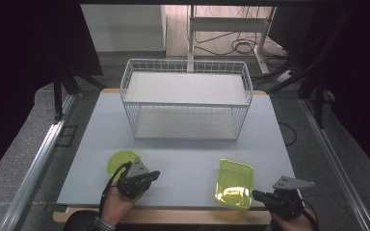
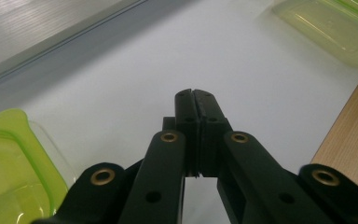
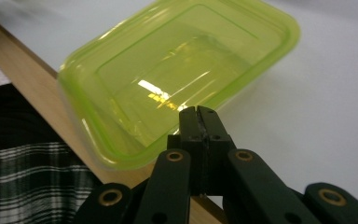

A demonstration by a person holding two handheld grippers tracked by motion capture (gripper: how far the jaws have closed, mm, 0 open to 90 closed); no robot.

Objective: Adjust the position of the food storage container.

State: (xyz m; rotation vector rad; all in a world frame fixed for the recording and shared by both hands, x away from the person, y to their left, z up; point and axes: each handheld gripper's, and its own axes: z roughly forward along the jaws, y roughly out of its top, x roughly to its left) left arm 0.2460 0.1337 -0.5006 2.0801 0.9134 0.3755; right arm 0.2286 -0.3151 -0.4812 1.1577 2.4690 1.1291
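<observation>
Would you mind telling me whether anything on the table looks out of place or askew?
The rectangular green container sits at the table's near edge, slightly overhanging it. Otherwise nothing stands out.

Bright overhead light on the table (image 1: 183, 163), dark surroundings, glare inside the green container (image 3: 168, 98).

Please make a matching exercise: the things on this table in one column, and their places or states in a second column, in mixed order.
1. round yellow-green container
2. rectangular yellow-green container
3. white wire basket
4. left gripper

a. at the table's far side
b. jaws shut, holding nothing
c. next to the left gripper
d. near the table's front edge, before the right gripper

Pairs: 1-c, 2-d, 3-a, 4-b
</observation>
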